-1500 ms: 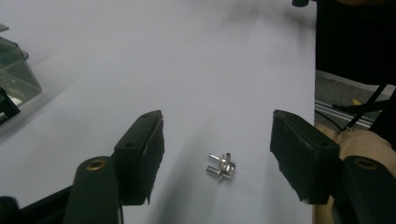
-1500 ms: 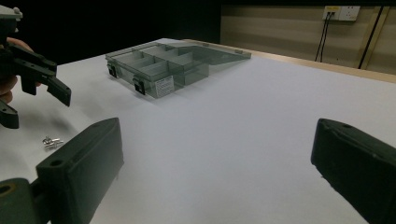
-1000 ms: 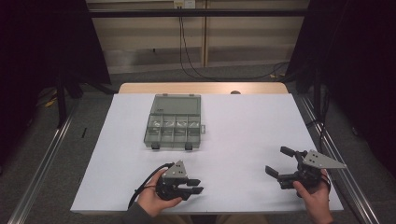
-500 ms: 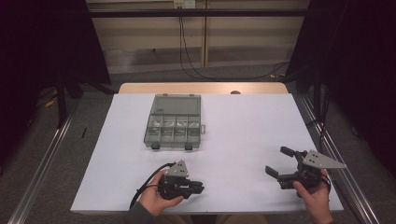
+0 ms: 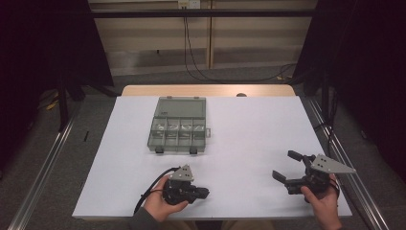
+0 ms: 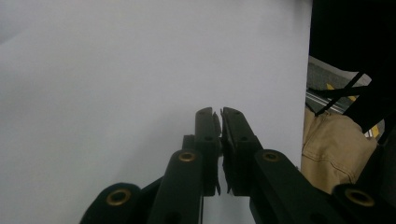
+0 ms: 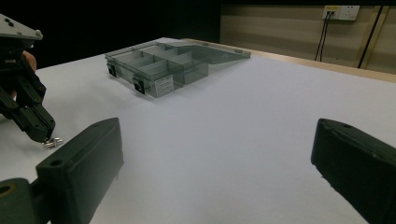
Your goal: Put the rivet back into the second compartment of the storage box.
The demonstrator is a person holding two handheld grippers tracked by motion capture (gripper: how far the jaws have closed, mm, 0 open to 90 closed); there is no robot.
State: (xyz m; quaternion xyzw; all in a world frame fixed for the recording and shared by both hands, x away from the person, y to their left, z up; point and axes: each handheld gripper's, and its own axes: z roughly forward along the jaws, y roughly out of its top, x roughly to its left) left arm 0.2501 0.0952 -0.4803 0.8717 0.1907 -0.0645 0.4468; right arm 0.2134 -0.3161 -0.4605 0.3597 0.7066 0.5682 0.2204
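A small silvery metal part (image 7: 53,143) lies against the white table sheet (image 5: 253,129) near the front edge. My left gripper (image 5: 205,193) is low over the sheet, and its tips (image 7: 44,135) are closed right on that part. Seen along its own jaws, my left gripper (image 6: 220,112) shows only a hairline gap, and the part is hidden between the pads. My right gripper (image 5: 285,165) hovers at the front right with its jaws wide apart and nothing between them (image 7: 215,128). A clear grey compartment box (image 5: 178,125) stands open behind the left gripper.
The box (image 7: 163,63) has its lid (image 5: 181,106) folded flat towards the far side, and several small items lie in its cells. Bare white sheet stretches between the grippers and to the right of the box. Metal rails (image 5: 43,163) run along both table sides.
My left gripper's jaws have gone from open to shut, low at the sheet. The right gripper has stayed where it was, still open.
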